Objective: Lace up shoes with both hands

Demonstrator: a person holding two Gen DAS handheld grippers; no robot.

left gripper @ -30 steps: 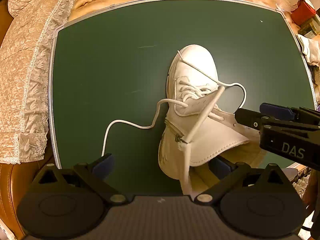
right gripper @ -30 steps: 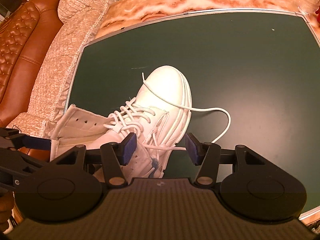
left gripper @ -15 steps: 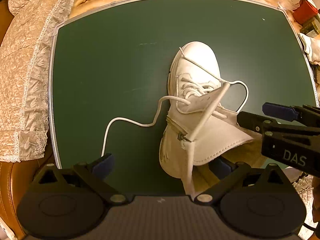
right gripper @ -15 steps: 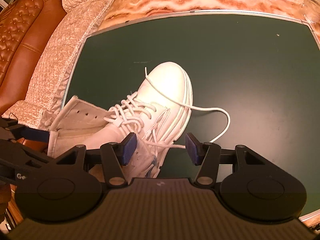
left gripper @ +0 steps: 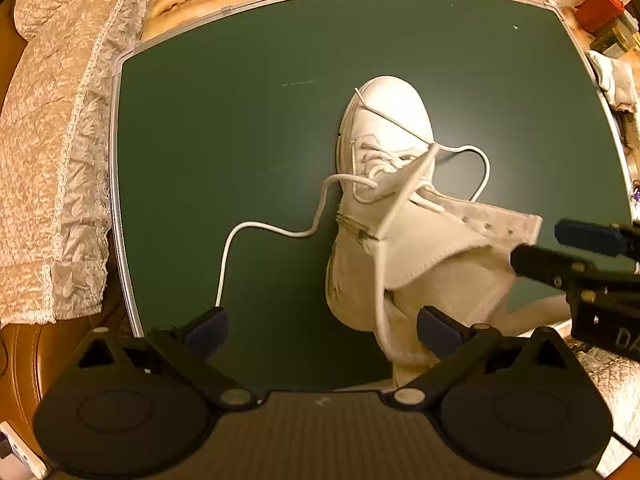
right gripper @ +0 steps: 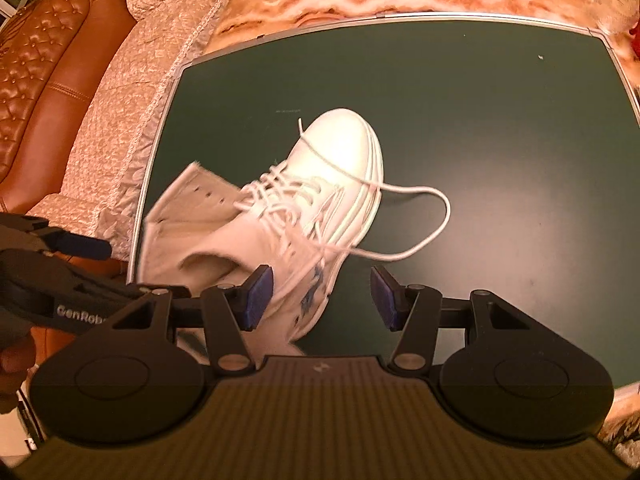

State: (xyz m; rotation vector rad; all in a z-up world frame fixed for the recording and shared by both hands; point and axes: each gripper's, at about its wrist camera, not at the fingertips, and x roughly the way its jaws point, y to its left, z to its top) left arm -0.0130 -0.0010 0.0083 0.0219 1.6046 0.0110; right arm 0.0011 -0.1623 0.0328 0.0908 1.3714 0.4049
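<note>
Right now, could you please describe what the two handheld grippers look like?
Both are matte black. The left gripper and the right gripper each have two round housings, angled linkage arms with silver pivot pins, blue pads on the fingers, and a ribbed grey body between. White lettering marks their sides, partly cut off. No cables or sleeves show.

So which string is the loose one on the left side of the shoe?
Find the dark green board with the white shoe on it. That lace end leaves the shoe's left side, wiggles across bare green and ends by the left gripper. The other lace end loops right.
</note>
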